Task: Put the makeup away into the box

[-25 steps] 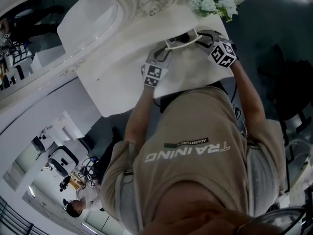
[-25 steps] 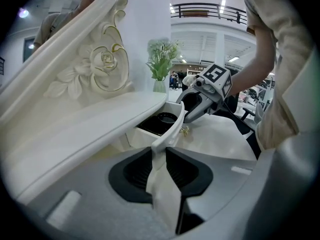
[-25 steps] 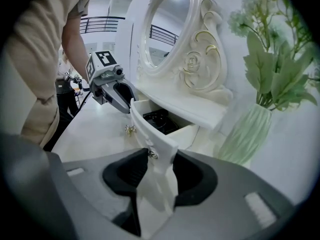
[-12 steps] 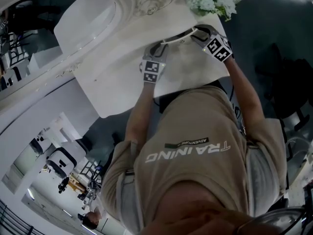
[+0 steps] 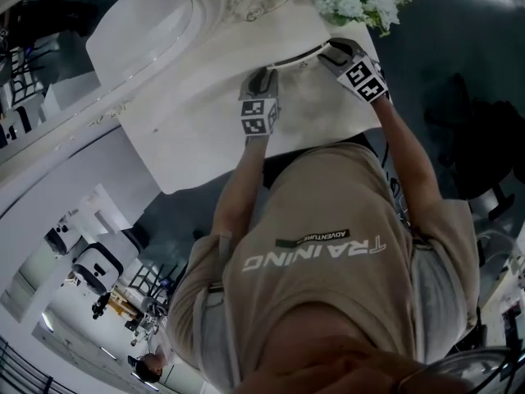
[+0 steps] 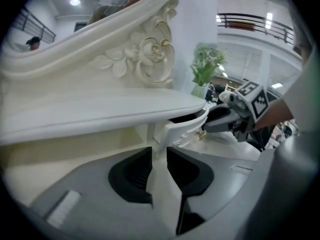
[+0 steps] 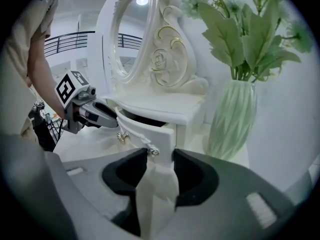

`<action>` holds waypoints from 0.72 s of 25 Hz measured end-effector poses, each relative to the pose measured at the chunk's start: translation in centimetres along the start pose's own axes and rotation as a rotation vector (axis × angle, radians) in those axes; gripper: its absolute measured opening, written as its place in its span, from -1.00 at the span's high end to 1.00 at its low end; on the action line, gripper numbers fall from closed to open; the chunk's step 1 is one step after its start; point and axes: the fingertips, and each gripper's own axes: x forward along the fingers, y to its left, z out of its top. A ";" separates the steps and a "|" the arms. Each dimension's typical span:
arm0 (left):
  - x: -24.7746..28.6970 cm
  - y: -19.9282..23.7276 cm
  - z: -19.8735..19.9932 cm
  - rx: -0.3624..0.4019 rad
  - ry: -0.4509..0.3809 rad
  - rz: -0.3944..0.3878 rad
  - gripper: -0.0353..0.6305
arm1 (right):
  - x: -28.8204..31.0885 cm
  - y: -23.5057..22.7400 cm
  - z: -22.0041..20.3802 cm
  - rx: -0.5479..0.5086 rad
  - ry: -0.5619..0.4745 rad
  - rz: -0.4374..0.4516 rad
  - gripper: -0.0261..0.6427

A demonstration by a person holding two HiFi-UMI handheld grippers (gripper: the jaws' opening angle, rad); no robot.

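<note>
No makeup shows in any view. A white drawer [image 7: 142,129] with a gold knob [image 7: 121,136] stands slightly out from under the vanity shelf [image 6: 125,109], with a dark slit above its front [image 5: 299,56]. My left gripper [image 5: 259,79] is at the drawer's left end. Its jaws have just been opening, and the drawer front's corner [image 6: 167,131] sits in the gap of the left gripper [image 6: 159,156]. My right gripper [image 7: 160,159] is at the right end. Its jaws have also been opening, with that end of the front between them.
A pale green vase of leaves and white flowers [image 7: 232,119] stands just right of the drawer, on the vanity top [image 5: 205,138]. Behind rises the carved oval mirror frame [image 7: 132,44]. The person's torso [image 5: 328,253] fills the near side.
The drawer has slid in under the shelf and now shows only a slit. Both grippers moved with it toward the mirror and rolled a little.
</note>
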 end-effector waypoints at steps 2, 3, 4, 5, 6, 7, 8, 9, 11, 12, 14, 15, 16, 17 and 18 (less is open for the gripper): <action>0.1 0.6 -0.4 -0.067 0.004 0.017 0.61 | -0.1 0.1 0.1 0.002 -0.001 -0.022 0.41; 0.1 0.7 -0.4 -0.071 0.001 0.013 0.61 | -0.2 0.0 0.1 0.007 -0.004 -0.036 0.41; 0.1 0.7 -0.4 -0.065 -0.002 0.005 0.61 | -0.2 0.0 0.1 0.015 -0.008 -0.053 0.41; 0.2 0.6 -0.2 -0.057 -0.005 -0.002 0.61 | -0.3 -0.2 0.2 0.023 -0.012 -0.070 0.41; 0.2 0.6 -0.1 -0.050 -0.008 -0.007 0.61 | -0.3 -0.3 0.2 0.033 -0.015 -0.085 0.41; 0.3 0.6 0.1 -0.039 -0.011 -0.008 0.61 | -0.2 -0.5 0.3 0.046 -0.019 -0.096 0.41; 0.3 0.6 0.3 -0.026 -0.015 -0.006 0.61 | -0.2 -0.6 0.4 0.061 -0.023 -0.102 0.41; 0.4 0.7 0.6 -0.017 -0.016 -0.001 0.61 | -0.1 -0.7 0.5 0.074 -0.027 -0.105 0.41; 0.7 1.0 1.0 -0.030 -0.019 0.013 0.61 | 0.2 -0.9 0.6 0.092 -0.031 -0.109 0.41; 0.9 1.2 1.2 -0.040 -0.022 0.019 0.61 | 0.3 -1.1 0.7 0.096 -0.031 -0.111 0.42; 1.2 1.7 1.5 -0.050 -0.027 0.029 0.61 | 0.6 -1.3 1.0 0.100 -0.033 -0.113 0.42; 1.3 2.0 1.7 -0.053 -0.030 0.031 0.61 | 0.8 -1.5 1.1 0.102 -0.034 -0.114 0.42; 1.4 2.1 1.8 -0.055 -0.033 0.032 0.61 | 1.0 -1.6 1.2 0.104 -0.037 -0.115 0.42; 1.5 2.3 1.8 -0.054 -0.034 0.032 0.61 | 1.1 -1.7 1.3 0.106 -0.040 -0.116 0.42; 1.6 2.3 1.9 -0.053 -0.036 0.030 0.61 | 1.1 -1.8 1.3 0.108 -0.043 -0.119 0.42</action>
